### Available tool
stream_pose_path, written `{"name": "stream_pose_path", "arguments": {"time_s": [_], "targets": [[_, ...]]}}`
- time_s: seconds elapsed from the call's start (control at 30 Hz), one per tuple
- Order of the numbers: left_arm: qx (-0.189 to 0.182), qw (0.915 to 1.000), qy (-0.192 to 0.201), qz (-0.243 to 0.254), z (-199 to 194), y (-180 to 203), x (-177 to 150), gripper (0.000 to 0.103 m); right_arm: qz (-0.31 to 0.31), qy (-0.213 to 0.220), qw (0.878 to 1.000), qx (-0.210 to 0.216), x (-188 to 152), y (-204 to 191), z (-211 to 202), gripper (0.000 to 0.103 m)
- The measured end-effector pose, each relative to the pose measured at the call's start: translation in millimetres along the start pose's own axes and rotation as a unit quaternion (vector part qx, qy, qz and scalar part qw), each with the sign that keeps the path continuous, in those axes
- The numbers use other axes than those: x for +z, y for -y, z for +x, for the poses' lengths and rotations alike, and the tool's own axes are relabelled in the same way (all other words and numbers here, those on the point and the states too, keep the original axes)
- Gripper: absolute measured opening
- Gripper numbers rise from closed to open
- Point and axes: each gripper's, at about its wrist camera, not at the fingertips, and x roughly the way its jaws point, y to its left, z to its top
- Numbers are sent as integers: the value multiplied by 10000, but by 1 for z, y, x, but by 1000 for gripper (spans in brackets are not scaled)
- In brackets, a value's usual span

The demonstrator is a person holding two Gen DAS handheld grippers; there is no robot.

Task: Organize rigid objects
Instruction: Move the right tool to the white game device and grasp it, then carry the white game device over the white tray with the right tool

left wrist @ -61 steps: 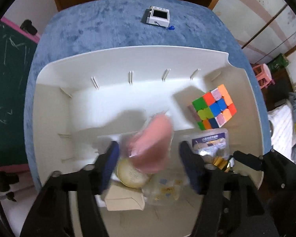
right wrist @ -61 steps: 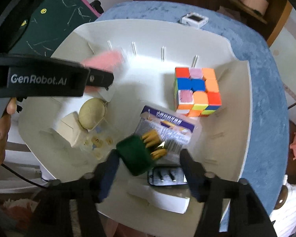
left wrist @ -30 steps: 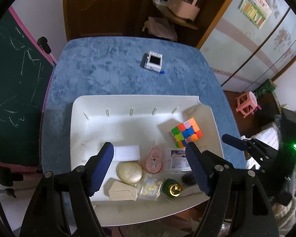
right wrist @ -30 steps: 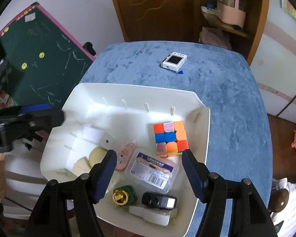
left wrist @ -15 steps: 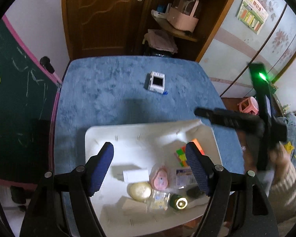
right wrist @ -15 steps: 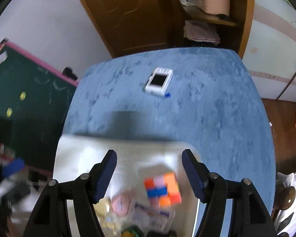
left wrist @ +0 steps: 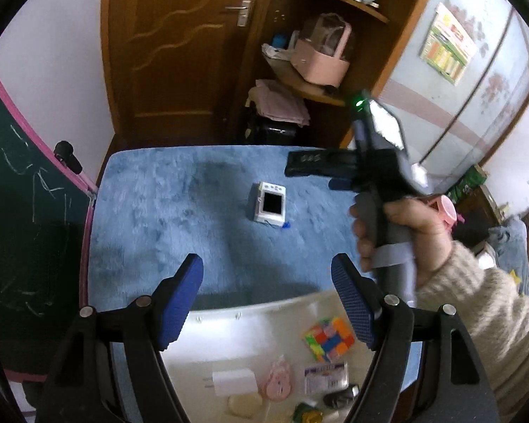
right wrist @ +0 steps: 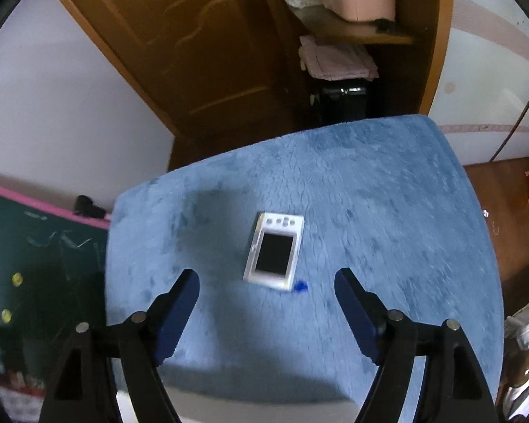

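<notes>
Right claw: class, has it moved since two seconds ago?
Yes. The right claw has pulled up out of the white tray, now open toward the small white device.

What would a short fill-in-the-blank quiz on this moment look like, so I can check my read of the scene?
1. The white timer lies on the ____ cloth.
2. The right gripper is ____ and holds nothing.
3. The colorful puzzle cube sits inside the white ____.
4. The left gripper holds ____.

Missing words: blue; open; tray; nothing

table (right wrist: 388, 211): mottled blue plush | device (right wrist: 275, 251): white, black screen | cube (left wrist: 329, 339): multicolour squares | tray (left wrist: 250, 331): white | claw pads (left wrist: 180, 299): dark blue
</notes>
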Motion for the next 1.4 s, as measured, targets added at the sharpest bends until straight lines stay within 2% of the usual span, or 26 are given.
{"name": "stream_pose_path", "arguments": {"time_s": [0.3,0.57,0.67,0.77,0.8,0.83,1.03,1.17,1.4], "targets": [[537,9981,34,-298,35,-22,19,78,359,-724,9957,-453,22,-2,103,80],[635,9960,-265,-570,55,-41,13,78,370,-1082,9890,-939,17,-6,146,80],[641,9957,-290,-596,56,-41,12,78,315,-1154,9868,-1091,10,-7,155,74],[554,9957,-357,-645,57,-42,12,78,234,-1089,9861,-1233,7,-10,154,67],[540,9957,-375,-650,57,-42,11,78,229,-1088,9865,-1205,6,-11,153,60],[536,9957,-389,-647,58,-41,10,78,221,-1082,9872,-1154,6,-12,151,59],[554,9959,-395,-596,54,-35,6,78,147,-1035,9882,-1122,-1,-13,143,58],[590,9959,-357,-589,47,-33,4,78,31,-842,9909,-1053,-4,-16,124,58],[603,9962,-242,-574,26,-23,-5,78,-138,-505,9961,-713,-16,-23,63,58]]}}
